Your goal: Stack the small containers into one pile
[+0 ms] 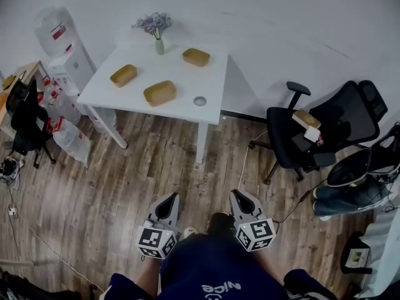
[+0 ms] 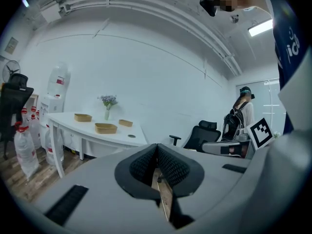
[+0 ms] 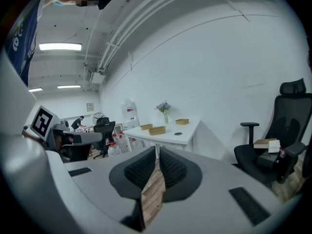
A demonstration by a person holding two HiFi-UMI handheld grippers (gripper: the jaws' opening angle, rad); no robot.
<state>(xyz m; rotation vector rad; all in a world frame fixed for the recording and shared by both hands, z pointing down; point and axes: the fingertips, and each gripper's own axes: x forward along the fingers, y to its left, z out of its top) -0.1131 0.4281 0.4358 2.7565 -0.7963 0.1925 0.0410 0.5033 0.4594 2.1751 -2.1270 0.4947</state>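
Observation:
Three small tan containers lie apart on the white table: one at the left, one near the front, one at the back right. In the left gripper view they show far off as the left one, the front one and the back one; in the right gripper view the nearest is the front container. My left gripper and right gripper are held over the wooden floor, well short of the table. Both are shut with nothing between the jaws.
A vase of flowers and a small round lid also sit on the table. A black office chair carrying a box stands at the right, a water dispenser and bottles at the left. A cable runs across the floor.

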